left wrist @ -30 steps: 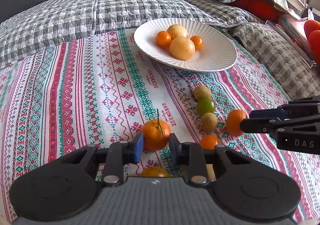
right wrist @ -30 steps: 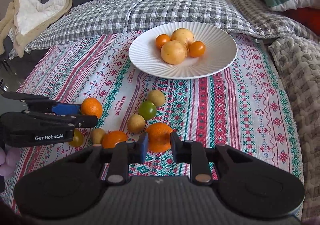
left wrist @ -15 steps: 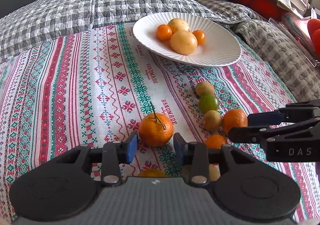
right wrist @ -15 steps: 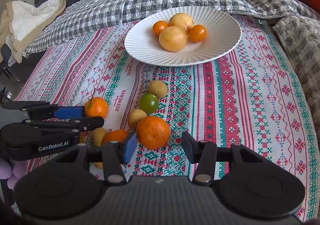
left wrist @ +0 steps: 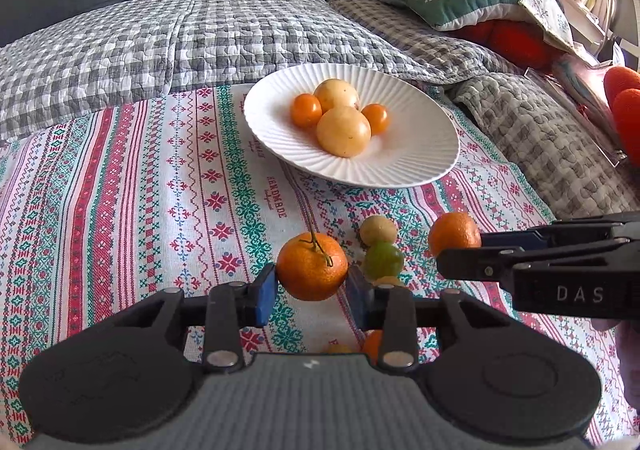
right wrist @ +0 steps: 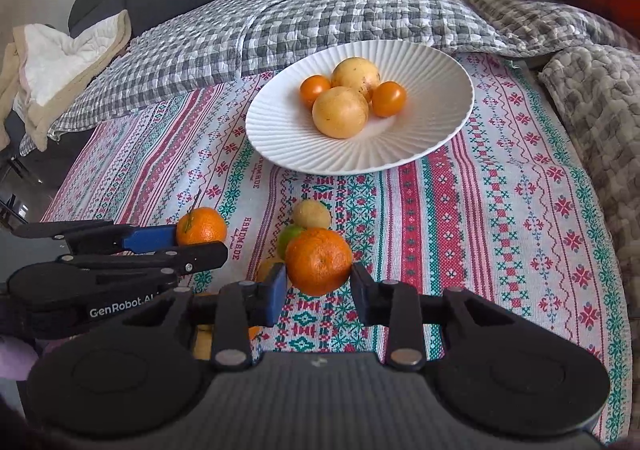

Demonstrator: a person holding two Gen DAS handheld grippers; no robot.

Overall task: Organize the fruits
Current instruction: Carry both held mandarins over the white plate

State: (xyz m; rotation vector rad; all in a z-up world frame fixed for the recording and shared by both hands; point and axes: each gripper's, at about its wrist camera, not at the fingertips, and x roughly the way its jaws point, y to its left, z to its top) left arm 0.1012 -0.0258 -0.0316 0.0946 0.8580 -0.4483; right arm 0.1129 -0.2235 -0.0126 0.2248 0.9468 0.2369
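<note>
Fruits: your left gripper [left wrist: 311, 292] has its fingers clenched on a stemmed orange mandarin [left wrist: 312, 266], jaws just closing in on it. Your right gripper [right wrist: 319, 292] likewise clasps a round orange mandarin [right wrist: 319, 261], jaws just closing. Both are held above the striped embroidered cloth [right wrist: 480, 217]. White ribbed plate [right wrist: 432, 69]: two yellow round fruits, two small orange ones. Loose on the cloth: a green fruit [left wrist: 383, 260], a tan fruit [left wrist: 378, 230].
</note>
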